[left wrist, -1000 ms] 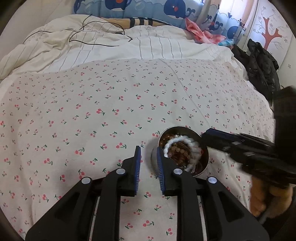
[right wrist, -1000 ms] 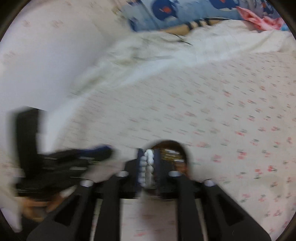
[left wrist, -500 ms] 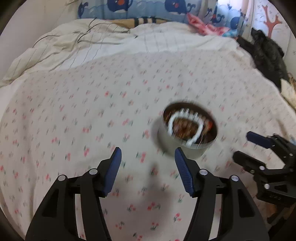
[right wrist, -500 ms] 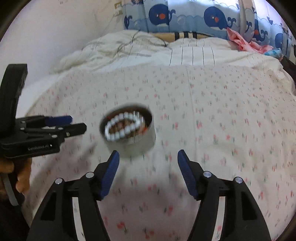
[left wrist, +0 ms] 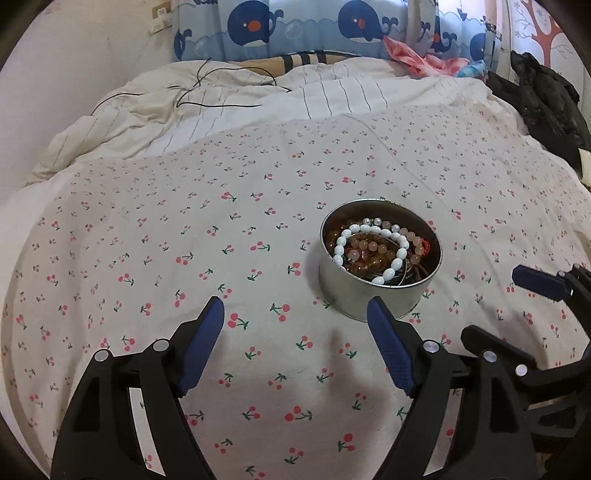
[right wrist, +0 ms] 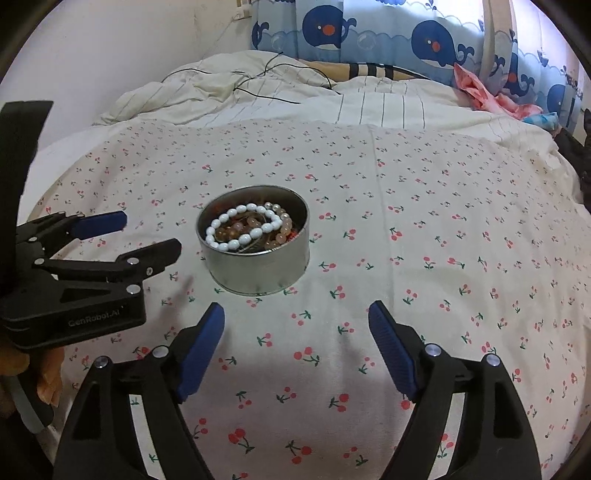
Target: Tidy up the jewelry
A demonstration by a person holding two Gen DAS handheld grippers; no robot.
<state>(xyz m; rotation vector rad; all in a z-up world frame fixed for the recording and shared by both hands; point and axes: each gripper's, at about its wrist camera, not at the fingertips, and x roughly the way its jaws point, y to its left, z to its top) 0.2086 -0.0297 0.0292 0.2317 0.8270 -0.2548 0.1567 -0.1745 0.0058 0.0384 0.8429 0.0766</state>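
A round metal tin (left wrist: 369, 295) (right wrist: 255, 271) stands on the cherry-print bedsheet (left wrist: 184, 240) (right wrist: 424, 240). Inside it a white bead bracelet (left wrist: 373, 246) (right wrist: 236, 229) lies on top of pinkish and amber bead bracelets (left wrist: 369, 254) (right wrist: 275, 227). My left gripper (left wrist: 295, 326) is open and empty, pulled back in front of the tin; it also shows in the right wrist view (right wrist: 136, 236). My right gripper (right wrist: 295, 325) is open and empty, back from the tin; it shows at the right edge of the left wrist view (left wrist: 509, 306).
A rumpled striped duvet (left wrist: 258, 99) with a black cable (left wrist: 221, 85) lies at the head of the bed. Whale-print curtains (right wrist: 369, 29) hang behind. Pink clothing (left wrist: 413, 59) and a dark jacket (left wrist: 546, 96) lie at the far right.
Both grippers have opened and drawn back and up from the tin. The right gripper has let go of the white bracelet, which now lies in the tin.
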